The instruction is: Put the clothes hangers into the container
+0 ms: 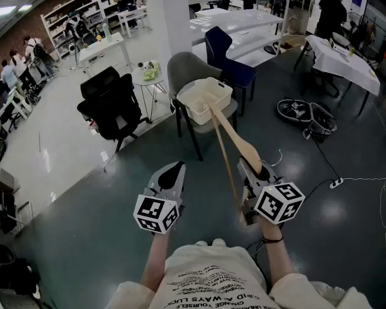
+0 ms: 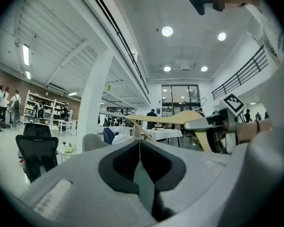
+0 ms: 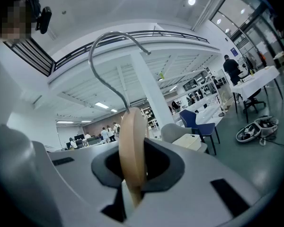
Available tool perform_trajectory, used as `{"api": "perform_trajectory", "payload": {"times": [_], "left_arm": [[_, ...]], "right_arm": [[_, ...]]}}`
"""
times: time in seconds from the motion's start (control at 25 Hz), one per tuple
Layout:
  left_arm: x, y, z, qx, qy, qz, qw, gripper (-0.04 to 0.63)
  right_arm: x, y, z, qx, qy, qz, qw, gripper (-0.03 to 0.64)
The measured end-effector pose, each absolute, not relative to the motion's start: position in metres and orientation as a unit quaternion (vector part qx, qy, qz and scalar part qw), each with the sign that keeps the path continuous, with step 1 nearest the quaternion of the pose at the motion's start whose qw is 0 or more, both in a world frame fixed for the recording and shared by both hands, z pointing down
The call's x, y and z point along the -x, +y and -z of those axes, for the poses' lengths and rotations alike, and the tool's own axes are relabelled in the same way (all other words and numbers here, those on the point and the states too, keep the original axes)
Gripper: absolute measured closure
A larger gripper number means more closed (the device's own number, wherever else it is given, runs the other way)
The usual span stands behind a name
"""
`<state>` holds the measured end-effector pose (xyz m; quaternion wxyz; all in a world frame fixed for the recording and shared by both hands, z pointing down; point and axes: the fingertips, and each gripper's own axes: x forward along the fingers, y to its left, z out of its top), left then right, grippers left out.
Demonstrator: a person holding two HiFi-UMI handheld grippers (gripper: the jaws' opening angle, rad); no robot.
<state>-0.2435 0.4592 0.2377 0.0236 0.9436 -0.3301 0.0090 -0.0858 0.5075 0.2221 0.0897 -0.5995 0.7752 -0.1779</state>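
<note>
A wooden clothes hanger (image 1: 235, 137) sticks forward and up out of my right gripper (image 1: 252, 167), which is shut on its lower end. The right gripper view has the wood (image 3: 132, 145) standing edge-on between the jaws, its metal hook (image 3: 109, 56) curving overhead. The hanger's far end points toward the white basket (image 1: 192, 95) on a grey chair (image 1: 180, 66) ahead. My left gripper (image 1: 174, 169) hovers beside the right one at the same height, shut, with nothing in it. From the left gripper view, the hanger (image 2: 165, 119) and the right gripper appear to the right.
A black office chair (image 1: 112, 105) stands left of the basket chair, and a small round white table (image 1: 148, 76) is behind it. A blue chair (image 1: 228, 56) is behind the basket. Black round gear (image 1: 305, 114) and a power strip (image 1: 336, 183) lie on the floor at right.
</note>
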Motion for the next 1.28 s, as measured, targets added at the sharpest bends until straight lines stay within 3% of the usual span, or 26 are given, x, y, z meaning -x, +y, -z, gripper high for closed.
{"api": "perform_trajectory", "payload": {"times": [0.8,1.28], "left_arm": [[0.198,0.459,-0.25,-0.937,-0.349,-0.014,0.03,0.572],[0.188,0.386,-0.258,-0.931,-0.362,-0.02,0.036,0.572]], "right_arm": [[0.032,0.495,-0.237,0.582,0.78,0.203,0.104,0.566],[0.027,0.422,-0.252,0.566,0.79,0.217,0.095,0.566]]}}
